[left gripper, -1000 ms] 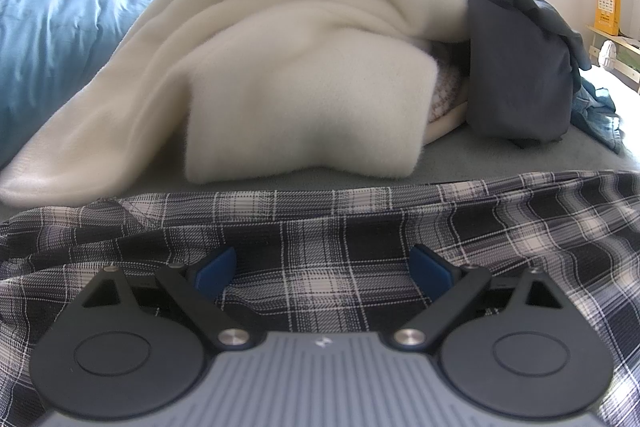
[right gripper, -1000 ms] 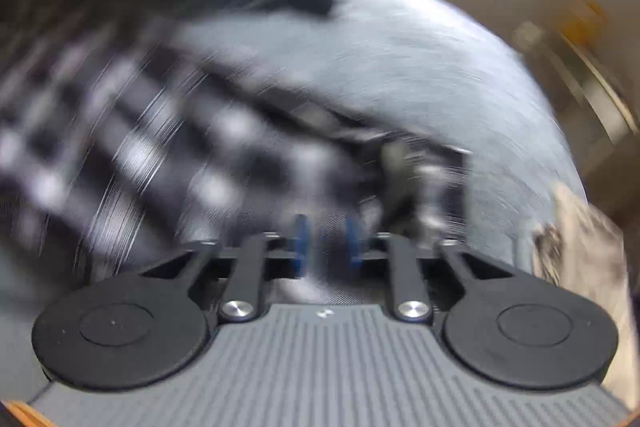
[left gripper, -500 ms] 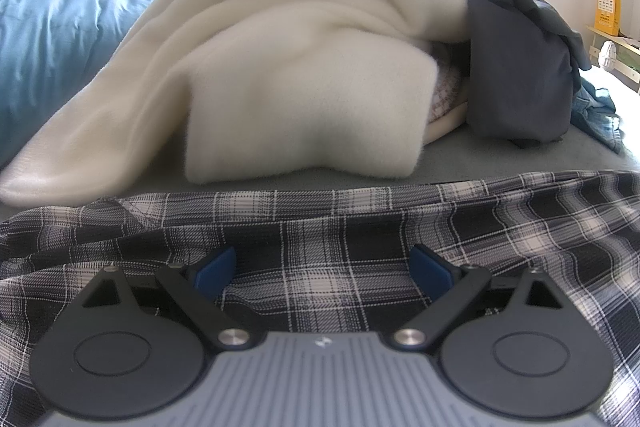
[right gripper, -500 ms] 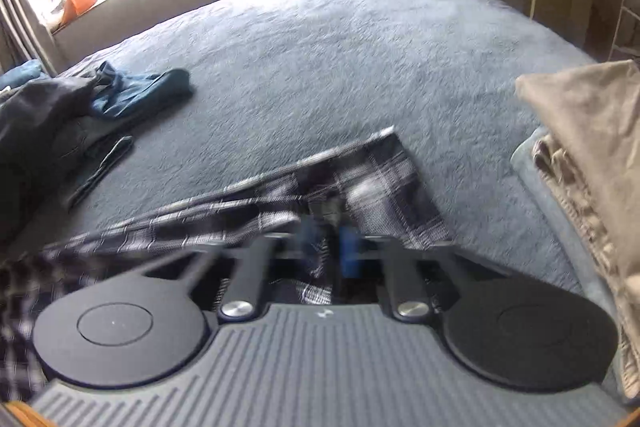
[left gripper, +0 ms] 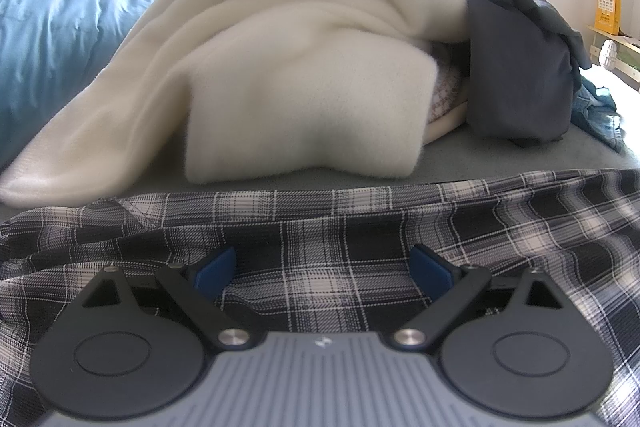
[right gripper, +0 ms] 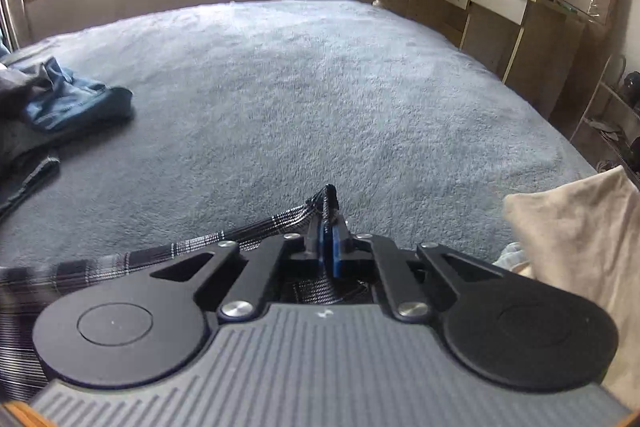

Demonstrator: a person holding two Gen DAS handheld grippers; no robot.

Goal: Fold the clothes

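A black-and-white plaid garment (left gripper: 360,227) lies spread across the grey bed cover in the left wrist view. My left gripper (left gripper: 324,267) hovers over it, open, its blue pads wide apart with the cloth beneath them and not pinched. In the right wrist view my right gripper (right gripper: 329,247) is shut on a corner of the plaid garment (right gripper: 280,223). A small tip of cloth sticks out past the blue pads, and the rest trails off taut to the lower left.
A cream fleece blanket (left gripper: 280,75) is heaped behind the plaid, with a dark grey garment (left gripper: 516,67) and blue denim (left gripper: 596,115) to its right. A blue duvet (left gripper: 52,47) lies far left. Beige folded cloth (right gripper: 580,247) sits at right; a desk (right gripper: 500,3) stands beyond the bed.
The right gripper has closed on the plaid corner and carried it sideways, rolling level; the cloth now stretches taut. The left gripper has not moved.
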